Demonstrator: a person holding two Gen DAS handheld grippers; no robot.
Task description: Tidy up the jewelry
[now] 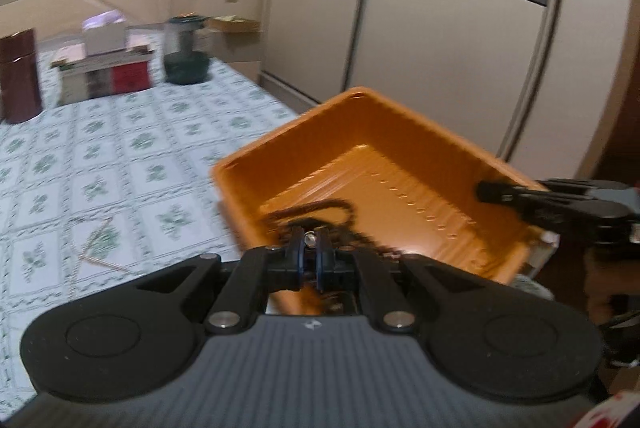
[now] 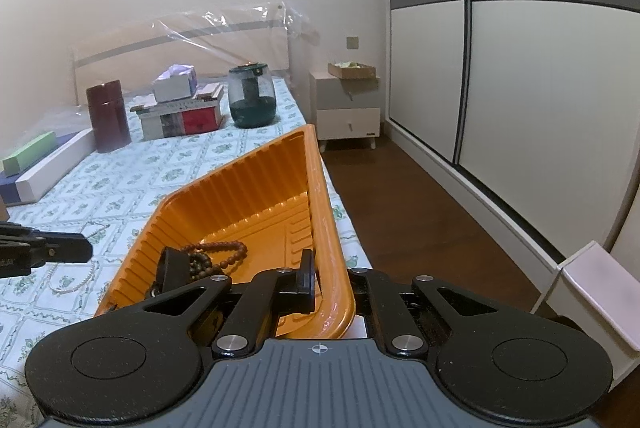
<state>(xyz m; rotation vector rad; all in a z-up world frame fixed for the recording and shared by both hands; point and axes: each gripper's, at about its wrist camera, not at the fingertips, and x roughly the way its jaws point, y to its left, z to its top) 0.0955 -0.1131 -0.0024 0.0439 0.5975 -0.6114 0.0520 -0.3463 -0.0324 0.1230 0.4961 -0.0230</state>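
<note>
Beads point(image 2: 224, 253) in orange tray point(image 2: 256, 188); right claw point(image 2: 320, 284) pinching tray rim, left claw point(image 1: 309, 260) pressed together

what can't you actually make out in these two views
- Left wrist view: the dark beaded strand in the ribbed orange plastic tray is motion-blurred; bead count unreadable. Whether the shut left tool pinches anything is unclear.
- Right wrist view: the right tool's far finger sits behind the tray wall it clamps.
- Right wrist view: the white pearl necklace on the patterned bedsheet is too small for detail.
</note>
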